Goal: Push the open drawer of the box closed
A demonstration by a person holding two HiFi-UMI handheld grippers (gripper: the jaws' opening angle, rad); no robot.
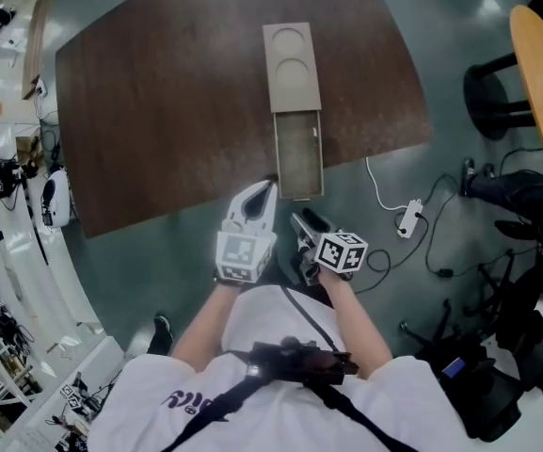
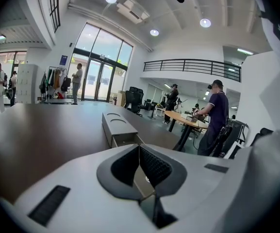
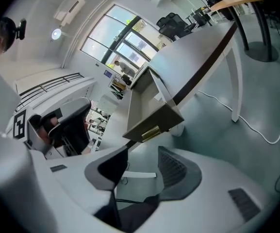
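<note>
Sitting on the brown table, the box has its drawer pulled out toward the person, front end overhanging the table's near edge. Left gripper is at the drawer's front left corner, tip just beside it, contact unclear; jaws closed together, nothing between. Right gripper sits just short of the drawer front, not touching; jaws spread wide, empty. Right gripper view: drawer front with brass handle is close ahead of the jaws.

Left tongs seem closed, tips at the worktop's near edge; right tongs just beside them, jaws apart, empty.
</note>
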